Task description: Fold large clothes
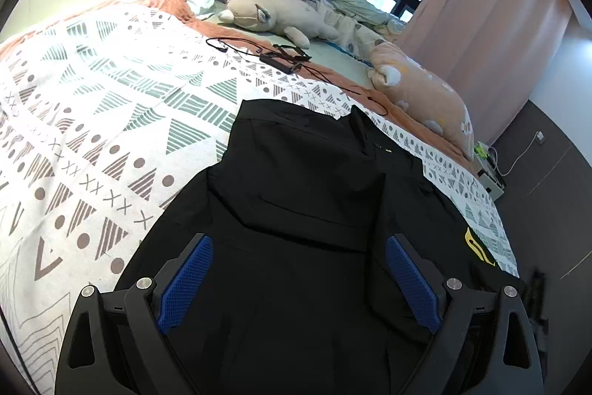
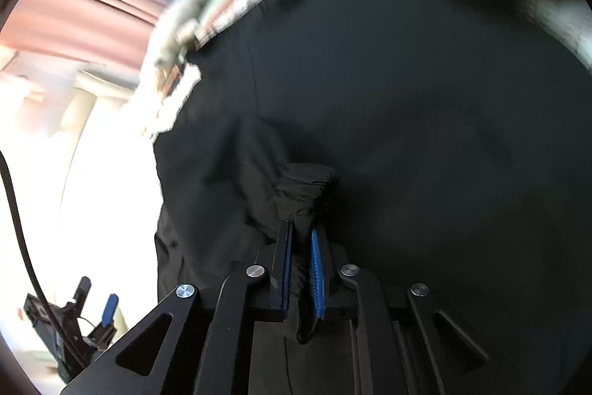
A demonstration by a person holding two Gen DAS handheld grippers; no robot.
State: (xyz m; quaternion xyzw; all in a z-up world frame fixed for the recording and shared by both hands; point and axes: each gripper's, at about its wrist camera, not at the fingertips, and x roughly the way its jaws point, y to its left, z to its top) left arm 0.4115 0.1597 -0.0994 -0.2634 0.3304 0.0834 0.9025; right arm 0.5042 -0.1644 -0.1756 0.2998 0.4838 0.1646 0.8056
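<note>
No readable text, brand, number or sign can be made out in either view. Only a yellow emblem (image 1: 479,247) is seen on the black garment (image 1: 296,210), without legible letters; in the right wrist view it is blurred.

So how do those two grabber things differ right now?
The left gripper has its jaws spread wide, holding nothing above the black garment. The right gripper is pinched shut on a bunched fold of that garment. Both have blue ridged pads on black fingers.
</note>
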